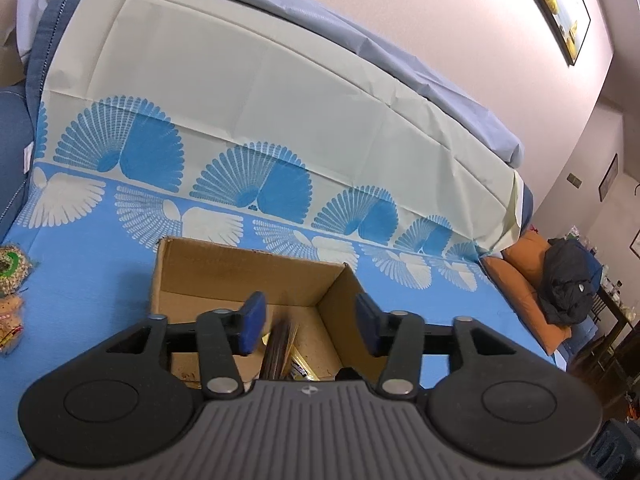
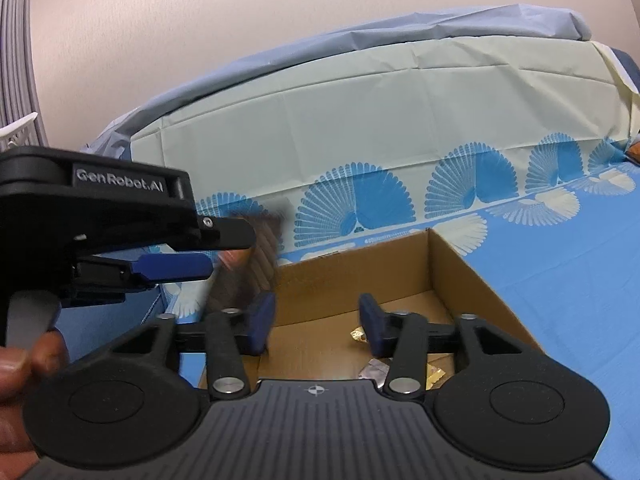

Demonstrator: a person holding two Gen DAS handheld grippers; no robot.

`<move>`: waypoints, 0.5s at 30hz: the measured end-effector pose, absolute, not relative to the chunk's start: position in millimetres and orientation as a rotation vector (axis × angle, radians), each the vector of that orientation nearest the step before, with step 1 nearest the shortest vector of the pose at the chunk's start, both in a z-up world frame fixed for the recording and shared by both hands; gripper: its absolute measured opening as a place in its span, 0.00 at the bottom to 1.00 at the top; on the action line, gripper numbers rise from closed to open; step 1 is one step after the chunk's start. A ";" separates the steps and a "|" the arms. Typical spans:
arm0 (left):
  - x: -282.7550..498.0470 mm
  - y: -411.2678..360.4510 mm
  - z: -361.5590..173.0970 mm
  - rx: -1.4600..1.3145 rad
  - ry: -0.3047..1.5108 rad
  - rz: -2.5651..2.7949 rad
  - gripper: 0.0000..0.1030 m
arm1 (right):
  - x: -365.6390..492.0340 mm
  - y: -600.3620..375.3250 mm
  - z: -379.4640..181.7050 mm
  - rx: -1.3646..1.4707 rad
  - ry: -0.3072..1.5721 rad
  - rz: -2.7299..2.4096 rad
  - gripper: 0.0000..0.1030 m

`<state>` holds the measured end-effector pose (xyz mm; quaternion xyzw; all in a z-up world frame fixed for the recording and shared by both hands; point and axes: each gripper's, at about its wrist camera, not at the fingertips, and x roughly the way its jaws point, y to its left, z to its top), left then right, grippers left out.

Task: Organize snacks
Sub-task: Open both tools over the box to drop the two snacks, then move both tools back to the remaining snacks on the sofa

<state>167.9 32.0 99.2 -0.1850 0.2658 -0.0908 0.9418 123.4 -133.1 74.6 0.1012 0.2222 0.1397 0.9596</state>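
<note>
A blue fan-patterned cloth (image 1: 100,300) covers the surface. Both claws hover over an open cardboard box (image 2: 460,264), the left gripper (image 1: 310,326) and right gripper (image 2: 316,326) spread, empty. A blurred brown snack packet (image 2: 256,264) drops just beyond the left claw; wrapped sweets (image 2: 374,370) lie below the right. Best to keep clear until it settles.

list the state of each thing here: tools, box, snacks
left tool, open, over the box
right tool, open, empty
box, open, upright on the cloth
brown packet, on edge at the box, not gripped
sweets, lying on the box floor
snack bags, on the cloth, outside the box
</note>
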 end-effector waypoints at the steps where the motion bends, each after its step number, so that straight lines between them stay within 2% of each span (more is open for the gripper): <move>1: 165.5 33.0 99.8 -0.374 0.539 -0.182 0.58 | 123.2 -132.5 74.3 0.202 0.451 0.280 0.54; 8: 134.3 48.6 89.0 -0.350 0.499 -0.133 0.59 | 119.8 -128.8 69.1 0.192 0.459 0.266 0.58; 10: 121.4 56.5 81.3 -0.336 0.487 -0.125 0.56 | 117.7 -126.9 67.1 0.186 0.458 0.264 0.59; 11: 114.5 61.3 76.8 -0.331 0.487 -0.122 0.54 | 116.5 -125.6 65.6 0.182 0.459 0.265 0.59; 13: 103.4 72.8 68.0 -0.331 0.508 -0.122 0.39 | 113.5 -123.7 62.9 0.176 0.454 0.267 0.59; 15: 92.9 85.6 58.3 -0.339 0.528 -0.114 0.31 | 111.0 -121.6 62.2 0.171 0.442 0.273 0.59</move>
